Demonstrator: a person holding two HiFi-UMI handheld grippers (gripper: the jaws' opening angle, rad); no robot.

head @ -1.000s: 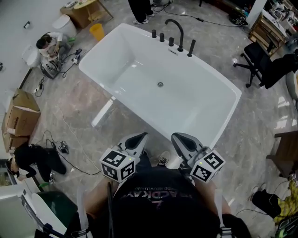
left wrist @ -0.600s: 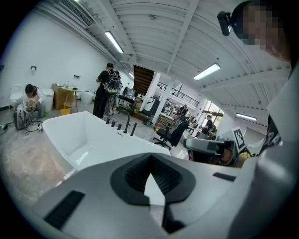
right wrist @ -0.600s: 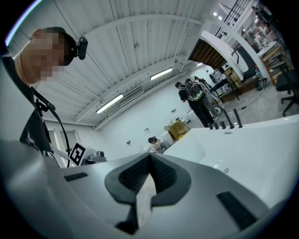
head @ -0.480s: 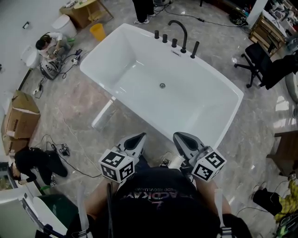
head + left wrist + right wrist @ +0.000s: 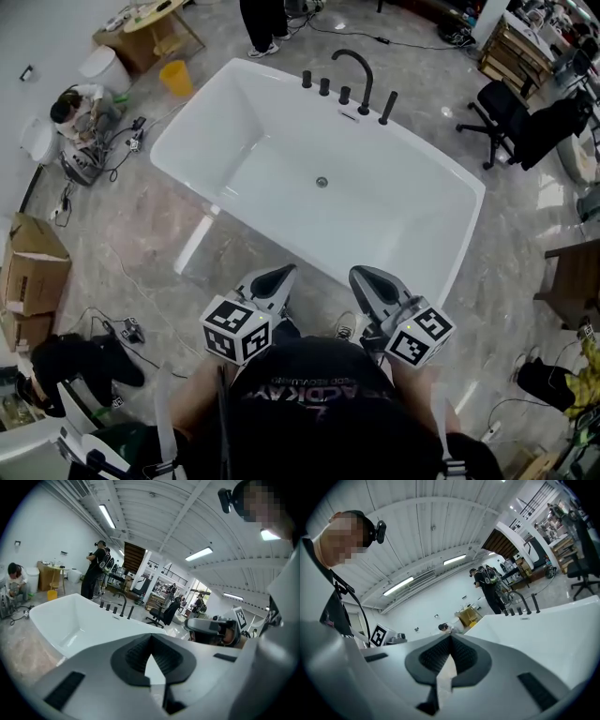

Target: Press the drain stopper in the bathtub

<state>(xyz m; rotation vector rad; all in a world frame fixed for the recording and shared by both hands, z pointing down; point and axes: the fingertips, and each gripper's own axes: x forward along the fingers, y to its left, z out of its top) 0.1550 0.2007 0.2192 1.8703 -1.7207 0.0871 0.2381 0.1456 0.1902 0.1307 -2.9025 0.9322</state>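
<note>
A white freestanding bathtub [image 5: 234, 122] stands on the marble floor in front of me. Its small round drain stopper [image 5: 322, 182] sits in the middle of the tub floor. A black faucet [image 5: 356, 67] and black knobs line the far rim. My left gripper [image 5: 280, 275] and right gripper [image 5: 362, 276] are held close to my chest, short of the tub's near rim and well away from the stopper. Both are shut with nothing in them. The left gripper view shows its gripper [image 5: 150, 638] shut, with the tub [image 5: 70, 620] beyond. In the right gripper view that gripper [image 5: 450, 639] is shut too.
A black office chair [image 5: 511, 122] stands right of the tub. A yellow bucket [image 5: 174, 77], a crouching person [image 5: 80, 105] and cables lie at the far left. A cardboard box [image 5: 33, 272] and another crouching person [image 5: 80, 361] are at the near left. Someone stands behind the tub [image 5: 262, 23].
The head view has shifted a little, so the tub and floor items sit slightly differently in the picture. Both grippers keep the same place and stay shut.
</note>
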